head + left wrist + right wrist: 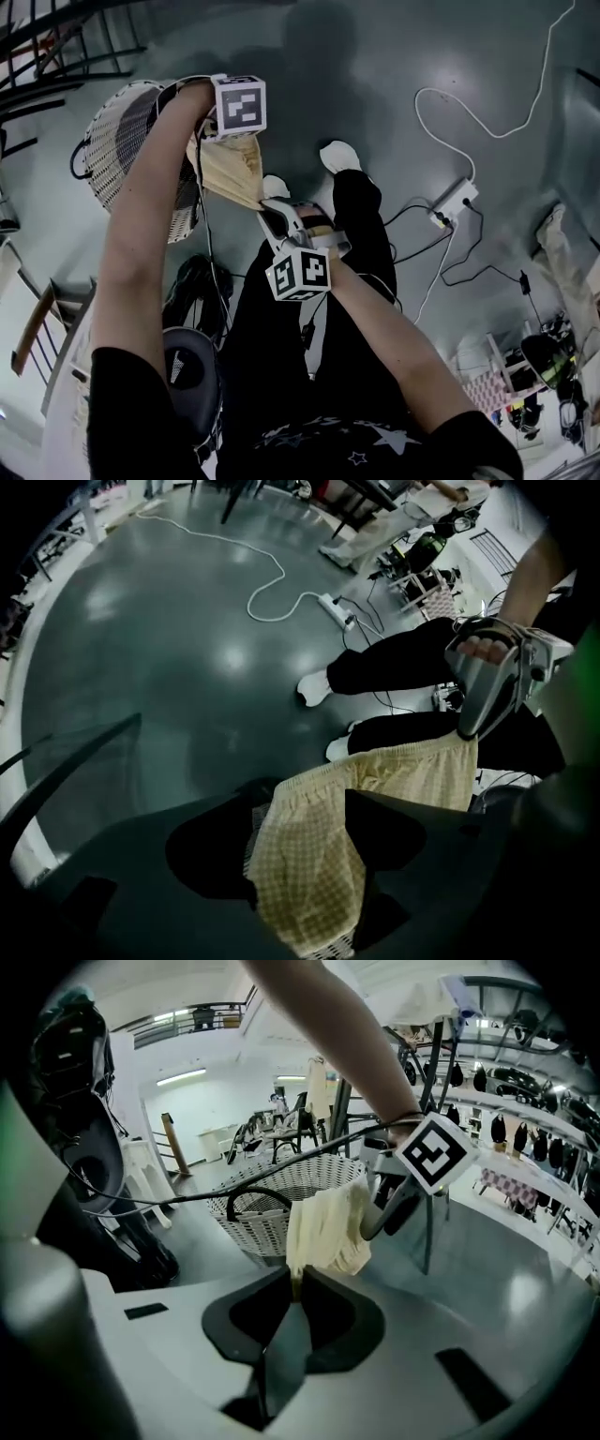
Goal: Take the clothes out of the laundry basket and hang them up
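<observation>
Upper left of the head view: the white woven wicker laundry basket (117, 141) sits on the glossy grey floor (394, 56), and a bare arm reaches out over it. At the end of that arm is the left gripper (300, 841), pointing steeply down over the basket rim. Its own view shows the jaws spread wide, with the pale yellow checked fabric shorts (314, 855) hanging down between them. Neither pad is squeezing the cloth, so nothing is gripped on this side. A strip of wicker peeks out beneath the hem, which puts the shorts right over the basket.

Moving to the centre of the head view, the cloth stretches down and to the right from the marker cube to the right gripper (295, 1283). This one is clamped: in its own view the jaws are pressed together on one edge of the shorts. The elastic waistband runs taut from that pinch across to the left gripper, so the garment is strung between the two tools and out of the basket.

Just above the right gripper are two white shoes (339, 155) and black trouser legs. Right of centre, a white power strip (453, 202) lies on the floor, its white cable (487, 127) looping off towards the upper right corner
</observation>
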Motion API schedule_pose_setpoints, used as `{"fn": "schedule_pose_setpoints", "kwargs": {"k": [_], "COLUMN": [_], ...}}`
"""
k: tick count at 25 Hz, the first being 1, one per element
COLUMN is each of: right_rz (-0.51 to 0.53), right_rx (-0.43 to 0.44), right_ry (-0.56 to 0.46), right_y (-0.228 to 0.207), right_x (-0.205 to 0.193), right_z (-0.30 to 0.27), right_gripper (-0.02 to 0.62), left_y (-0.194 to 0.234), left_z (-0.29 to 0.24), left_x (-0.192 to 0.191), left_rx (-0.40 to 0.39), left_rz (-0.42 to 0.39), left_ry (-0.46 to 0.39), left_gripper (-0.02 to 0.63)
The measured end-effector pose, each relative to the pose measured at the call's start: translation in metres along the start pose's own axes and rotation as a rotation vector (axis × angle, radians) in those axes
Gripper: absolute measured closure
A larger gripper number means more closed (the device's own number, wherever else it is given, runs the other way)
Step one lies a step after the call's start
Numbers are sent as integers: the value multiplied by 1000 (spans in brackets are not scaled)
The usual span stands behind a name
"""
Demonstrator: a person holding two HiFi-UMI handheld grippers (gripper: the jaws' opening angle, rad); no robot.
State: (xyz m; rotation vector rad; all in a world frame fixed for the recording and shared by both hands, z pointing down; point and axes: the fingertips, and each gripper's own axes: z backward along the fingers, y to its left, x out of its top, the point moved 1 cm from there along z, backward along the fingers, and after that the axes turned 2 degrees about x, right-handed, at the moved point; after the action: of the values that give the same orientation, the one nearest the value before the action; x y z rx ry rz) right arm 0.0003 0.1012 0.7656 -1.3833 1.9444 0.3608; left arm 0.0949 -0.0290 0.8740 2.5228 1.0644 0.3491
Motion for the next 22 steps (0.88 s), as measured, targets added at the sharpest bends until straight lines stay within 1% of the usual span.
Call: {"fn": "schedule_pose_setpoints", "kwargs": {"k": [1, 2, 4, 7, 10, 11, 12, 13, 14, 16, 17, 19, 22], "right_rz": [0, 1, 1, 13, 17, 16, 14, 14, 17, 26, 30, 34, 40], "right_rx": [3, 6, 14, 24, 28, 26, 23, 20, 17, 7, 0, -17, -46], "right_ry": [-1, -1, 0, -3, -2, 0, 4, 10, 16, 28, 33, 43, 52], "right_y": [1, 1, 4, 6, 3, 1, -1, -2, -4, -8, -11, -18, -29], "right_x": [-1, -1, -2, -3, -5, -7, -8, -9, -10, -10, -9, -7, 0], "right_z": [-1, -2, -4, -7, -9, -9, -10, -10, -11, -13, -13, -10, -2], "right_gripper": [546, 546, 546, 546, 546, 546, 546, 546, 546, 546, 546, 546, 546], "left_y": [-3, -6, -7, -8, -8, -8, -8, -7, -6, -2, 1, 8, 19], "left_z": [-8, -14, -25, -44, -57, -60, -62, -63, -63, -58, -53, -34, 6], "left_x": [-8, -13, -14, -19, -26, -27, -28, -29, -30, -31, -30, -25, -18], "left_rx": [-49, -92, -150, -209, -244, -243, -235, -219, -202, -176, -163, -123, -45], "left_rz": [26, 51, 83, 104, 129, 131, 129, 125, 127, 160, 186, 232, 262], "left_ry": [57, 96, 123, 171, 214, 220, 221, 217, 206, 157, 121, 34, -105], "left_gripper": [296, 295, 291, 290, 290, 299, 331, 386, 449, 533, 552, 565, 569]}}
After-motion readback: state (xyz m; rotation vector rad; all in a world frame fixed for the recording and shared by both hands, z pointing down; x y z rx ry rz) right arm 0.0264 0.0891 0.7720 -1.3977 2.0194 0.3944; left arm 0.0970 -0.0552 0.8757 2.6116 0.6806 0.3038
